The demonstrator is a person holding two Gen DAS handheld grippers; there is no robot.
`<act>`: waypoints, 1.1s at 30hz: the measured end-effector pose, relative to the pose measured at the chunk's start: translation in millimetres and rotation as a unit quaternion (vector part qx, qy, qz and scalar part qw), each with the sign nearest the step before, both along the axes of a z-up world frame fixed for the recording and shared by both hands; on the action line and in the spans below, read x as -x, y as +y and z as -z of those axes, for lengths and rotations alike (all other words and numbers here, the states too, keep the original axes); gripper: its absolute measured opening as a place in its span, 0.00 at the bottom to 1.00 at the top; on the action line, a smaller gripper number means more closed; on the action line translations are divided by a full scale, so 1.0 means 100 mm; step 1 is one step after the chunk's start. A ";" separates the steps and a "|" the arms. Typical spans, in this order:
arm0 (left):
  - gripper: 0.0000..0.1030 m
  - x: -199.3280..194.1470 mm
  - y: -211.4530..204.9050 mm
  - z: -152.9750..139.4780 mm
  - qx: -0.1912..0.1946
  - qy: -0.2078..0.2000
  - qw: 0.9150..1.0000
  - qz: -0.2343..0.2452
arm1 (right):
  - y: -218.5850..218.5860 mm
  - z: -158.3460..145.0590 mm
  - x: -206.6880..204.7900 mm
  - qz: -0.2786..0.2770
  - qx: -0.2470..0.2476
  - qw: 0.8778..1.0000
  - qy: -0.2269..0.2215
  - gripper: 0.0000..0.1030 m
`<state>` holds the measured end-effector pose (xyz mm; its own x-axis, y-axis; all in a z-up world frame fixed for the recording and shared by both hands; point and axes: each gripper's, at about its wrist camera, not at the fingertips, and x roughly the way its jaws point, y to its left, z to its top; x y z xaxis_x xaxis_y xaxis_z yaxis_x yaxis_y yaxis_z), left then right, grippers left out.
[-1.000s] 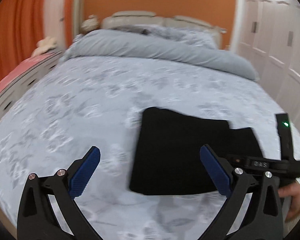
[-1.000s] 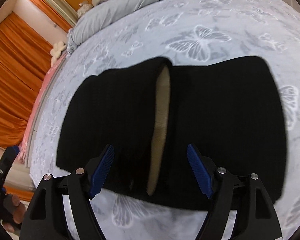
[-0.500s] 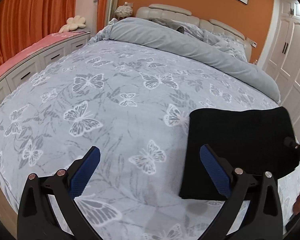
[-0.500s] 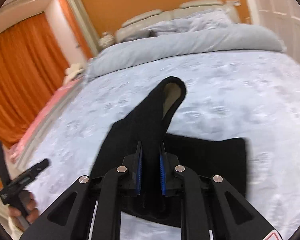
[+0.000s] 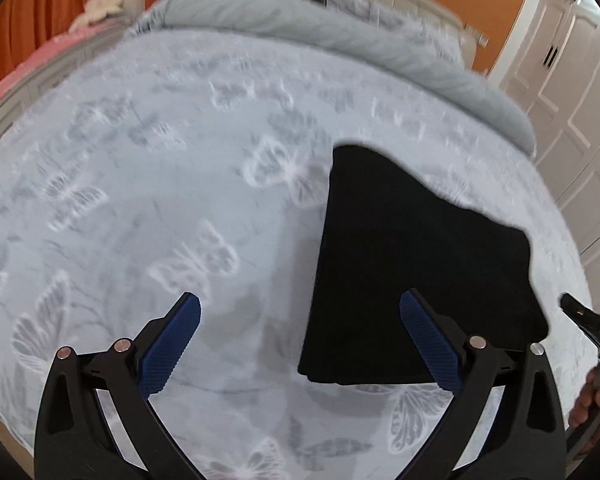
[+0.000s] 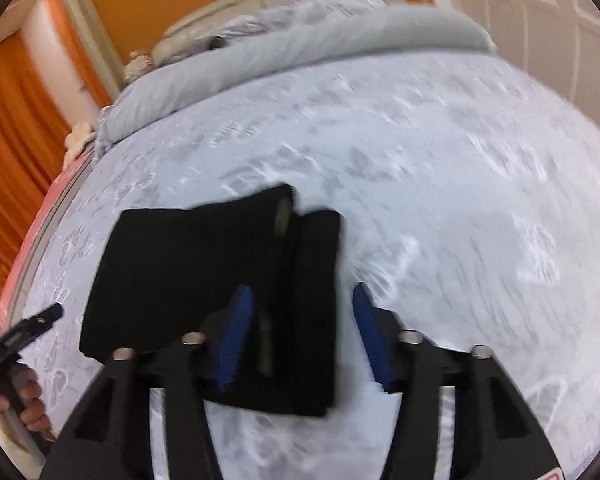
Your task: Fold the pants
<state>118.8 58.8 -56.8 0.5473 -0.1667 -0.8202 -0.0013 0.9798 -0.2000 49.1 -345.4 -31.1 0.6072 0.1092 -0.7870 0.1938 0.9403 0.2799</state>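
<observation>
The black pants (image 5: 416,264) lie folded on the bed (image 5: 148,184), which has a pale blue cover with white butterflies on it. In the left wrist view the pants sit to the right of the middle, flat on the cover, looking like a dark block with a slanted top edge. The left gripper (image 5: 300,340) hangs over the bed with its two blue pads far apart. Nothing is between them but bare cover, and the right pad shows in front of the near left corner of the pants. At the far right edge of this view a hand (image 5: 592,396) holds the black handle of the other tool. In the right wrist view the pants (image 6: 204,276) lie left of the middle, and a thin tan strip of the inside shows along a fold near the top. The right gripper (image 6: 300,332) is over the near right part of the pants. Its jaws have just been opening, and now the blue pads stand apart with a fold of the pants between them. The pads do not seem to press on the cloth. The picture is blurry here, so it is hard to be sure that the left pad is clear of it. At the lower left of this view a hand (image 6: 32,408) holds the left tool. A grey rolled blanket (image 6: 300,52) lies across the far end of the bed, and orange curtains (image 6: 16,128) hang on the left.
</observation>
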 end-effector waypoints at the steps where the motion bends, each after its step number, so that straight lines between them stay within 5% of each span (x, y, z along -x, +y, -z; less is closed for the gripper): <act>1: 0.95 -0.07 -0.02 0.12 0.002 0.021 1.000 -0.006 | -0.05 0.08 0.00 0.003 -0.022 1.000 0.014 0.52; 6: 0.93 -0.28 0.06 0.56 0.129 0.094 0.986 -0.038 | -0.13 0.57 -0.15 -0.018 -0.117 0.989 0.084 0.56; 7: 0.76 -0.31 0.05 0.60 0.156 0.103 0.982 -0.033 | -0.12 0.65 -0.16 -0.025 -0.139 0.987 0.077 0.32; 8: 0.44 -0.32 0.03 0.59 0.178 0.100 0.979 -0.012 | -0.10 0.68 -0.17 -0.041 -0.155 0.985 0.069 0.27; 9: 0.41 -0.32 0.00 0.55 0.193 0.103 0.976 0.002 | -0.07 0.64 -0.18 -0.049 -0.144 0.986 0.062 0.22; 10: 0.26 -0.30 0.01 0.48 0.192 0.098 0.976 -0.002 | -0.05 0.58 -0.17 -0.056 -0.136 0.987 0.058 0.19; 13: 0.19 -0.13 0.08 0.14 0.209 0.066 0.975 0.021 | 0.01 0.17 -0.02 -0.082 -0.140 0.987 0.008 0.17; 17: 0.21 0.25 0.19 -0.20 0.189 0.048 0.979 0.061 | 0.04 -0.20 0.39 -0.129 -0.116 0.985 -0.013 0.19; 20: 0.26 0.43 0.22 0.07 0.169 0.095 0.978 0.083 | 0.02 0.25 0.46 -0.128 -0.077 0.984 0.092 0.27; 21: 0.26 0.47 0.19 0.21 0.142 0.114 0.980 0.083 | 0.04 0.41 0.46 -0.108 -0.016 0.985 0.136 0.32; 22: 0.29 0.53 0.19 0.26 0.117 0.115 0.983 0.079 | 0.03 0.44 0.48 -0.107 0.002 0.985 0.136 0.37; 25: 0.29 0.69 0.30 0.03 0.091 0.046 0.992 0.079 | -0.05 0.12 0.68 -0.087 -0.006 0.994 0.059 0.38; 28: 0.58 0.78 0.36 -0.24 0.053 -0.034 0.996 0.059 | -0.05 -0.11 0.77 -0.091 -0.061 0.994 0.004 0.59; 33: 0.82 0.99 0.08 -0.49 0.084 -0.092 0.985 0.122 | 0.31 0.16 0.36 -0.135 -0.105 0.983 0.067 0.59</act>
<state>20.3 66.3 -8.3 0.6110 -0.4356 -0.6610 0.2804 0.8999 -0.3339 13.1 -313.9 -46.9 0.4265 0.4210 -0.8005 -0.0060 0.8864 0.4629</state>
